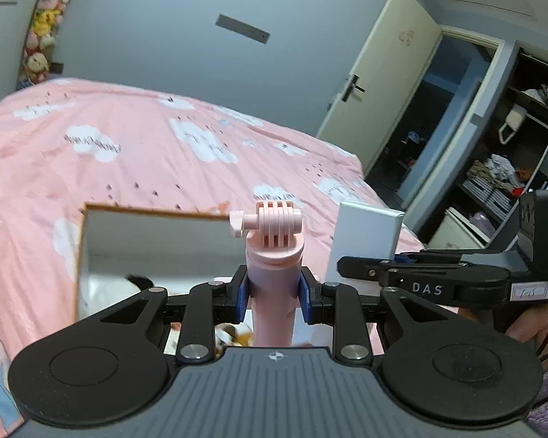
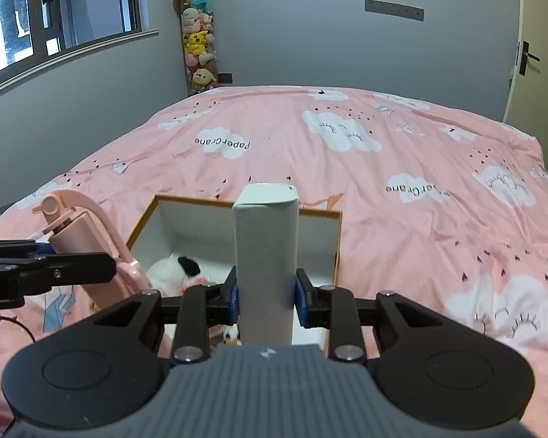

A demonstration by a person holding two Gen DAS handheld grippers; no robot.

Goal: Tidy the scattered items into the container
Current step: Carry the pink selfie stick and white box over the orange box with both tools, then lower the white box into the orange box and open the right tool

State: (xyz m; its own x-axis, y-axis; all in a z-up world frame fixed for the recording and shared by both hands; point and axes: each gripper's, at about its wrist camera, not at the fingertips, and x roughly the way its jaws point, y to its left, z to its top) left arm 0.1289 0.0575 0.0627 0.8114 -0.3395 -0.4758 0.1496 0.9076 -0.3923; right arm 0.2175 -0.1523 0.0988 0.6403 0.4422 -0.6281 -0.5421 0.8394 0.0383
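Observation:
My left gripper (image 1: 273, 297) is shut on a pink camera-mount stick (image 1: 274, 252), held upright with its hinged head on top. My right gripper (image 2: 266, 297) is shut on a tall white carton (image 2: 266, 255), also upright. Both hang just in front of an open white box with an orange rim (image 2: 325, 252) (image 1: 82, 248) that sits on the pink bed. Inside the box lies a black-and-white plush toy (image 2: 177, 270) and a small orange-and-white item (image 2: 231, 334). In the right wrist view the pink stick (image 2: 73, 233) and left gripper show at the left; in the left wrist view the white carton (image 1: 365, 237) shows at the right.
A pink cloud-print bedspread (image 2: 402, 168) covers the bed all round the box. A column of plush toys (image 2: 197, 47) stands in the far corner by a window (image 2: 36, 11). An open door (image 1: 376, 80) and wardrobe shelves (image 1: 500, 175) lie to the right of the bed.

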